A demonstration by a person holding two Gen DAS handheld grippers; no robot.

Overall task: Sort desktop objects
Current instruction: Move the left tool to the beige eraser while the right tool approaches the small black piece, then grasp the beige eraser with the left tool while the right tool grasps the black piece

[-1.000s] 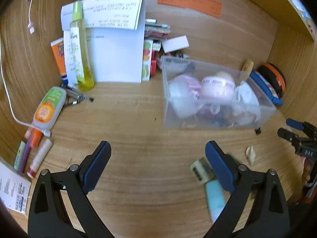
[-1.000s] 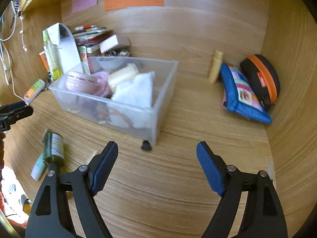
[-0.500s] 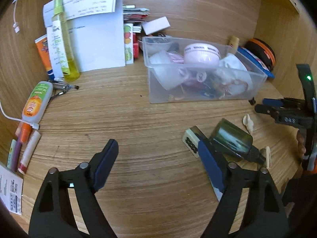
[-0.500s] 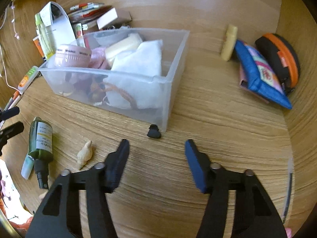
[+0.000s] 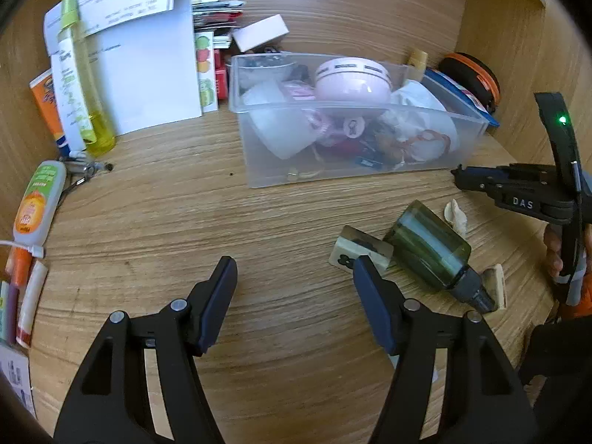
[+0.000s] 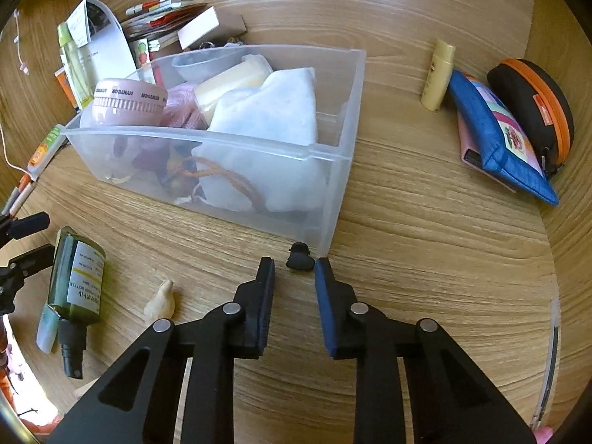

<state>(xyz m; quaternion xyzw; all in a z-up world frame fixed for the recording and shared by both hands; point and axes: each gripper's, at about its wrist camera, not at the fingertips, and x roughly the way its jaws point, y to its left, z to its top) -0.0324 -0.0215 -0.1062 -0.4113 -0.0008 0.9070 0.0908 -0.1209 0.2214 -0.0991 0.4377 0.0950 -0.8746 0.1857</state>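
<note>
A clear plastic bin [image 6: 333,188] full of small items stands mid-desk; it also shows in the left wrist view [image 5: 370,174]. A small black clip [image 6: 299,256] lies on the desk at the bin's near corner. My right gripper [image 6: 294,270] is partly closed with its fingertips on either side of the clip, just short of it, holding nothing. My left gripper [image 5: 294,270] is open and empty above bare wood. A dark green bottle [image 5: 429,248] lies on its side to its right, next to a mahjong tile [image 5: 360,249]. The bottle also shows in the right wrist view [image 6: 76,277].
A small cream figurine [image 6: 161,299] lies near the bottle. A blue pouch [image 6: 495,133], a black-and-orange case [image 6: 532,107] and a cream tube [image 6: 438,74] sit at the right. Papers [image 5: 148,63], a yellow bottle [image 5: 79,81], tubes and pens crowd the left wall.
My right gripper has narrowed and moved down to the black clip. My left gripper has narrowed somewhat and drawn back from the bin.
</note>
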